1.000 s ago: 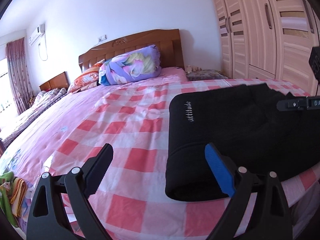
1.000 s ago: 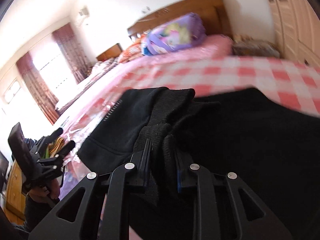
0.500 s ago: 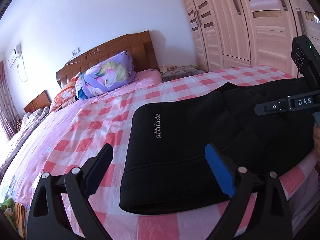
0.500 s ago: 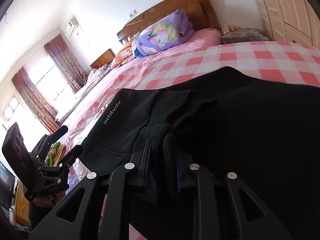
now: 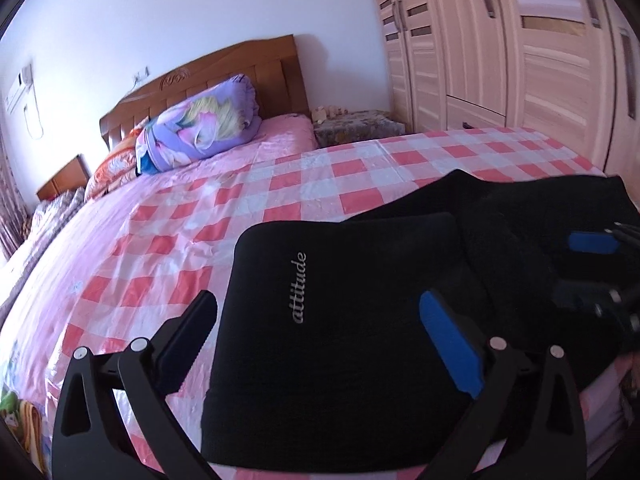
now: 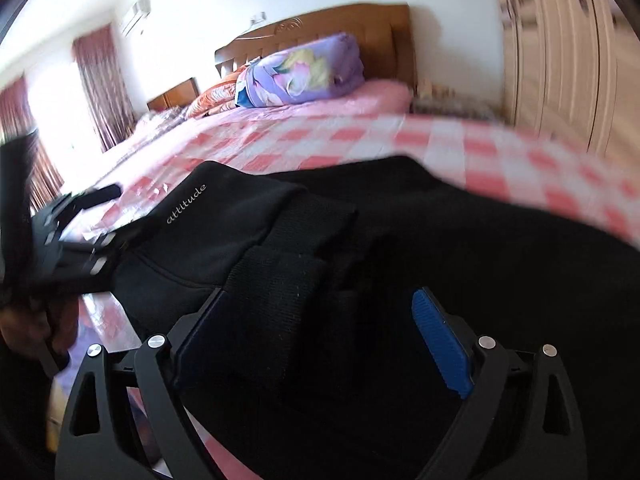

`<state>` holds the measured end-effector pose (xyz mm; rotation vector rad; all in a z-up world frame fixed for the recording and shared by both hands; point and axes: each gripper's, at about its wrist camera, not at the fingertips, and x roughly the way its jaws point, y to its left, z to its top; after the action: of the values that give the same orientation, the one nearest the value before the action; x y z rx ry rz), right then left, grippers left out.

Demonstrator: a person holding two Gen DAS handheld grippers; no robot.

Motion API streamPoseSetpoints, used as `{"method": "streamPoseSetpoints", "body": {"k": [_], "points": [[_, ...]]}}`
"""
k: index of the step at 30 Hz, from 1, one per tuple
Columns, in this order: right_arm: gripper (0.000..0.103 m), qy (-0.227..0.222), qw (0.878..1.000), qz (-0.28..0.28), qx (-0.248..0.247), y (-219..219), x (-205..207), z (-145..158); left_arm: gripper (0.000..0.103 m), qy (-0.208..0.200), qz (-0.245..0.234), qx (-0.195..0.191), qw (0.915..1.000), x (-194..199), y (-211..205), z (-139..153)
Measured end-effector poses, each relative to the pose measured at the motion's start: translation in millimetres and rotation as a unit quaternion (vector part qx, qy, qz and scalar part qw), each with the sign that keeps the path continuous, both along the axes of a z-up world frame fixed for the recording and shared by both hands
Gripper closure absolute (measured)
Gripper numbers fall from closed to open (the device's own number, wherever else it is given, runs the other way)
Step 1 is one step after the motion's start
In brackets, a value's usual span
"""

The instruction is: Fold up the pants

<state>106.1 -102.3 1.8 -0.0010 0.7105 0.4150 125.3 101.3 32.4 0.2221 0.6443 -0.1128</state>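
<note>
Black pants point(image 5: 360, 320) with a white "attitude" print lie folded over near the front edge of the bed; they also fill the right wrist view point(image 6: 400, 240). My left gripper point(image 5: 320, 332) is open, its jaws straddling the folded end just above the cloth. My right gripper point(image 6: 316, 320) is open, with the ribbed waistband fold point(image 6: 280, 292) lying loose between its jaws. The right gripper also shows at the right edge of the left wrist view point(image 5: 600, 264). The left gripper shows at the left edge of the right wrist view point(image 6: 76, 216).
The bed has a pink and white checked cover point(image 5: 280, 184). A purple floral rolled quilt point(image 5: 200, 120) lies by the wooden headboard point(image 5: 224, 68). A pale wardrobe point(image 5: 500, 48) stands on the right. Curtains point(image 6: 100, 88) hang at the far left.
My right gripper has opened and let go of the waistband fold. My left gripper has moved in over the folded end of the pants.
</note>
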Motion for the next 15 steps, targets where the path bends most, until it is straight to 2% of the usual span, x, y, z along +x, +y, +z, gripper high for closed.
{"method": "streamPoseSetpoints", "body": {"k": [2,4,6,7,8,9,11,14,15], "points": [[0.013,-0.013,1.000,0.001,-0.021,5,-1,3,0.001,0.020,0.021,-0.001,0.9996,14,-2,-5],[0.013,-0.019,0.999,0.013,-0.033,13,0,2,0.001,0.039,0.039,0.014,0.9984,26,-6,-16],[0.013,-0.029,0.998,0.040,-0.045,25,-4,0,0.001,0.074,0.061,0.038,0.9947,36,-9,-37],[0.013,-0.032,0.997,0.053,-0.048,30,-4,-1,0.001,0.092,0.066,0.043,0.9926,39,-8,-47],[0.013,-0.030,0.995,0.077,-0.053,38,-5,-6,0.001,0.093,0.068,0.033,0.9928,39,-5,-53],[0.012,-0.019,0.994,0.093,-0.058,44,-4,-12,0.001,0.089,0.068,0.015,0.9936,38,1,-54],[0.010,0.021,0.991,0.111,-0.067,50,4,-29,0.001,0.106,0.067,-0.010,0.9921,40,9,-55],[0.008,0.050,0.993,0.103,-0.028,38,9,-34,0.001,0.116,0.064,-0.007,0.9912,42,9,-55],[0.008,0.047,0.994,0.098,-0.029,33,8,-29,0.001,0.118,0.068,-0.001,0.9907,42,8,-54]]}}
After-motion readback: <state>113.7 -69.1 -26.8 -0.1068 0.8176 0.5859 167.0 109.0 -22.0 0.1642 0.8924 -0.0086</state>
